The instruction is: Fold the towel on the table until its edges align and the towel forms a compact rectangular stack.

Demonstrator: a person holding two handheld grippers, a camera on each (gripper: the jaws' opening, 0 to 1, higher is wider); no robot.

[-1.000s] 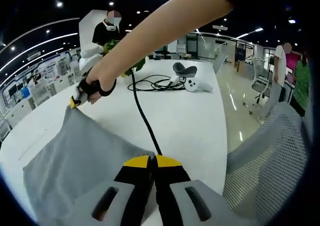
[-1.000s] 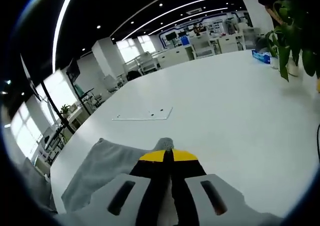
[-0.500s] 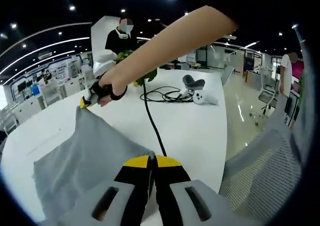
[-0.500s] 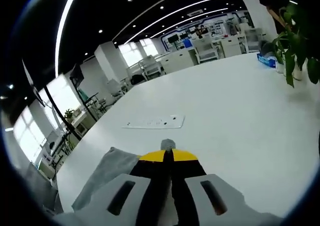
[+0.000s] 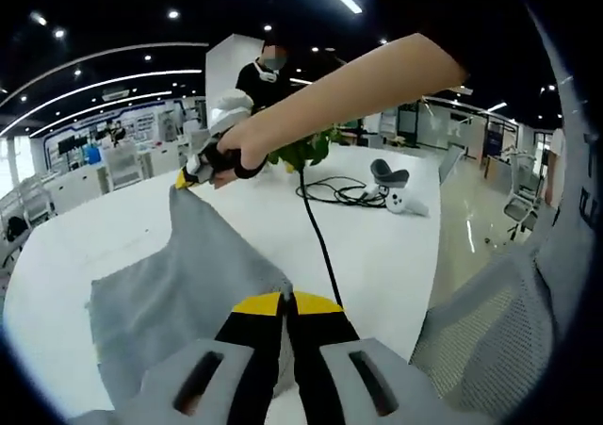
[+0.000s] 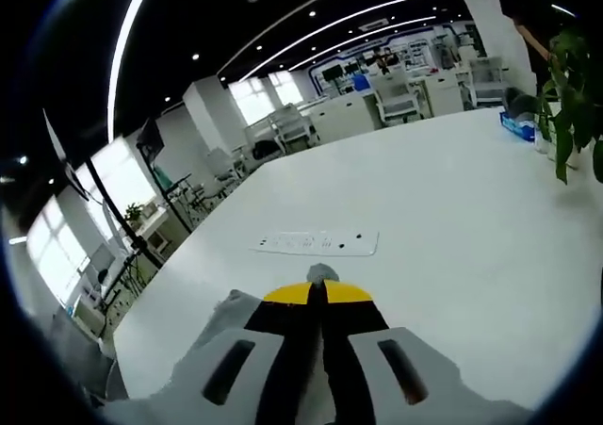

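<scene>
1. Towel position: the grey towel is lifted off the white table by two corners, and the cloth hangs as a sloping sheet between the two tongs.
2. Left gripper: jaws are pressed together on the near corner of the towel, with cloth showing at both sides of the yellow tips.
3. Right gripper: jaws are pressed together on the far corner. A small tuft of grey cloth projects past the yellow tips, and more cloth trails down to the left.
4. Risk, corner slip: the visible bite at the right tips is small. Judged from that tuft, a sharp pull or an uneven lift could draw the corner out and drop that side.
5. Risk, skewed fold: the two held corners sit at different heights in the left gripper view. If they are laid down without being levelled, the edges will probably not align.
6. Risk, snagging: a black cable runs across the table just beside the towel. It could be dragged along or trapped under the fold.
7. View difference, left gripper view: it shows the person's hand on the right tool, the span of hanging cloth, the cable, and a white controller farther back.
8. View difference, right gripper view: it shows the open table ahead, a flat white panel lying there, and a green plant at the right edge.
</scene>
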